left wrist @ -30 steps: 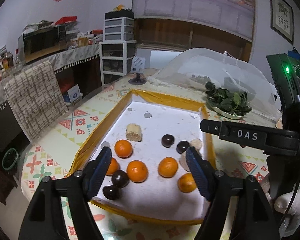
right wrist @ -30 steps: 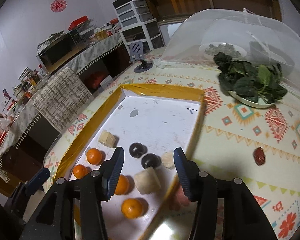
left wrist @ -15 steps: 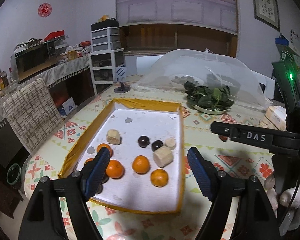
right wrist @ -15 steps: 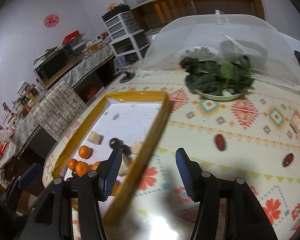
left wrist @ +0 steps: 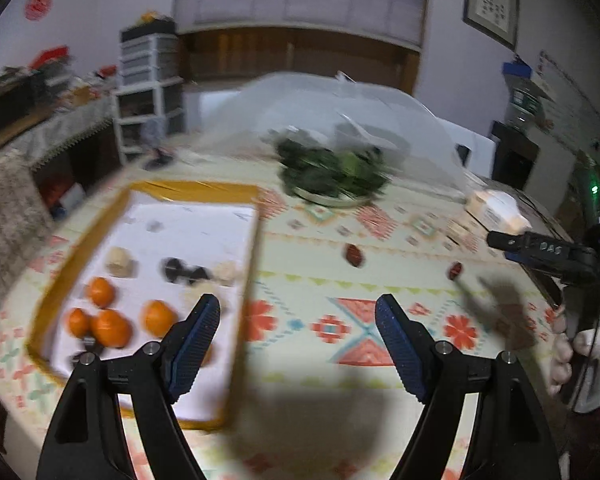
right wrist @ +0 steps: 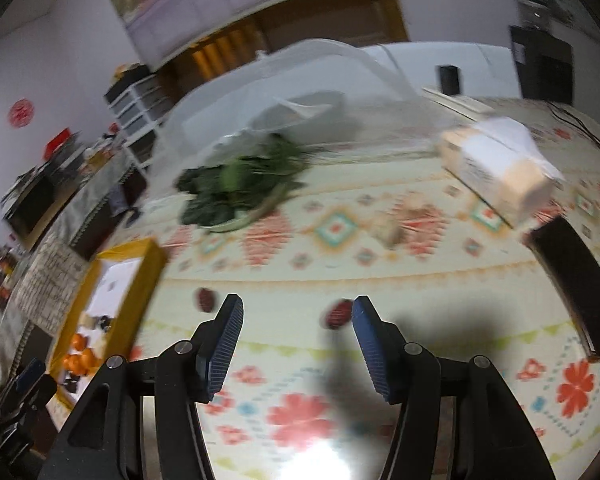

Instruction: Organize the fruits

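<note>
While both views are motion-blurred, the layout below can be read.
Left tongs (left wrist: pixel 298 314): held wide, nothing between the pads; poised over the patterned cloth just right of the tray's right rim.
Right tongs (right wrist: pixel 296 318): about half spread, nothing gripped; one red date is seen just inside the right pad, lying on the cloth beyond the tips, contact not seen.
Right tongs in left view (left wrist: pixel 540 246): seen at the right edge, carried by a white-gloved hand (left wrist: pixel 580 354).
Tray (left wrist: pixel 80 240): yellow-rimmed, white floor, at the left of the counter (left wrist: pixel 320 240).
Oranges (left wrist: pixel 110 326): four seen clearly, clustered in the near-left part of the tray; a blurred one may be hidden behind the left pad.
Dark round fruits (left wrist: pixel 184 272): mid tray, side by side, beside pale chunks (left wrist: pixel 120 262).
Red dates (right wrist: pixel 338 314): two loose on the cloth outside the tray, well apart from each other; the other one (right wrist: pixel 205 299) is left of the left pad.
Greens plate (right wrist: pixel 240 186): at the far side, partly under a mesh food cover (right wrist: pixel 300 80).
Tissue pack (right wrist: pixel 496 168): far right.
Dark flat object (right wrist: pixel 576 280): right edge, kind cannot be told.
</note>
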`<action>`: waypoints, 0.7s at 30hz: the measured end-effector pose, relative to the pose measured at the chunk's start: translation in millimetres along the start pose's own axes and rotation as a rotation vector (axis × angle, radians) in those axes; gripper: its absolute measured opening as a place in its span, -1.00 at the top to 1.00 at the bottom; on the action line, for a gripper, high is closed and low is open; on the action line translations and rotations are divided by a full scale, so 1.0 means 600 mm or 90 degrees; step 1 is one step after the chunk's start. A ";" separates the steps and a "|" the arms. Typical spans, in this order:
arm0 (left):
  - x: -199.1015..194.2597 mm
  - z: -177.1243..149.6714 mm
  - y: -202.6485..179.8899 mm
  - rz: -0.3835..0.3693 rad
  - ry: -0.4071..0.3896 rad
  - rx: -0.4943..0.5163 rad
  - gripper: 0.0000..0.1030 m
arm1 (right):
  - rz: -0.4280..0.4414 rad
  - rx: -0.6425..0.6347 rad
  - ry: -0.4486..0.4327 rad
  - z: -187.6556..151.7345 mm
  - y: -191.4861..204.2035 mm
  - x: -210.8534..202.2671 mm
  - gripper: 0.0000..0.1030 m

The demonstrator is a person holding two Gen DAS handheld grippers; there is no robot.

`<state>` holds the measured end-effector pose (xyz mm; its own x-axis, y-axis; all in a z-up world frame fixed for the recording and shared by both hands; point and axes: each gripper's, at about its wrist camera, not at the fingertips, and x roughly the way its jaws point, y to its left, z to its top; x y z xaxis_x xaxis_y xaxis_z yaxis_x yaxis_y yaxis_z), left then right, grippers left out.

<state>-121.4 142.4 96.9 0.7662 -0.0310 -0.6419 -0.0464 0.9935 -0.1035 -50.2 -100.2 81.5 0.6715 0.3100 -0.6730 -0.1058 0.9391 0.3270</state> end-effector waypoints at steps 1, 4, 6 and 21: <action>0.014 0.003 -0.007 -0.015 0.012 0.000 -0.54 | -0.004 0.002 0.005 0.001 -0.008 0.009 -0.19; 0.062 0.015 -0.029 -0.038 0.047 0.000 -0.54 | -0.008 0.012 0.026 -0.004 -0.025 0.041 -0.19; 0.097 0.027 -0.042 -0.043 0.066 0.002 -0.54 | -0.009 0.012 0.040 -0.006 -0.027 0.067 -0.19; 0.304 0.065 -0.089 -0.039 0.129 0.019 -0.46 | -0.052 -0.065 0.065 -0.013 0.007 0.136 -0.14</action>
<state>45.7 88.2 15.1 0.6222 -0.1096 -0.7751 0.0173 0.9918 -0.1264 -1.5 -70.2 23.0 0.6035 0.2408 -0.7601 -0.1316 0.9703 0.2029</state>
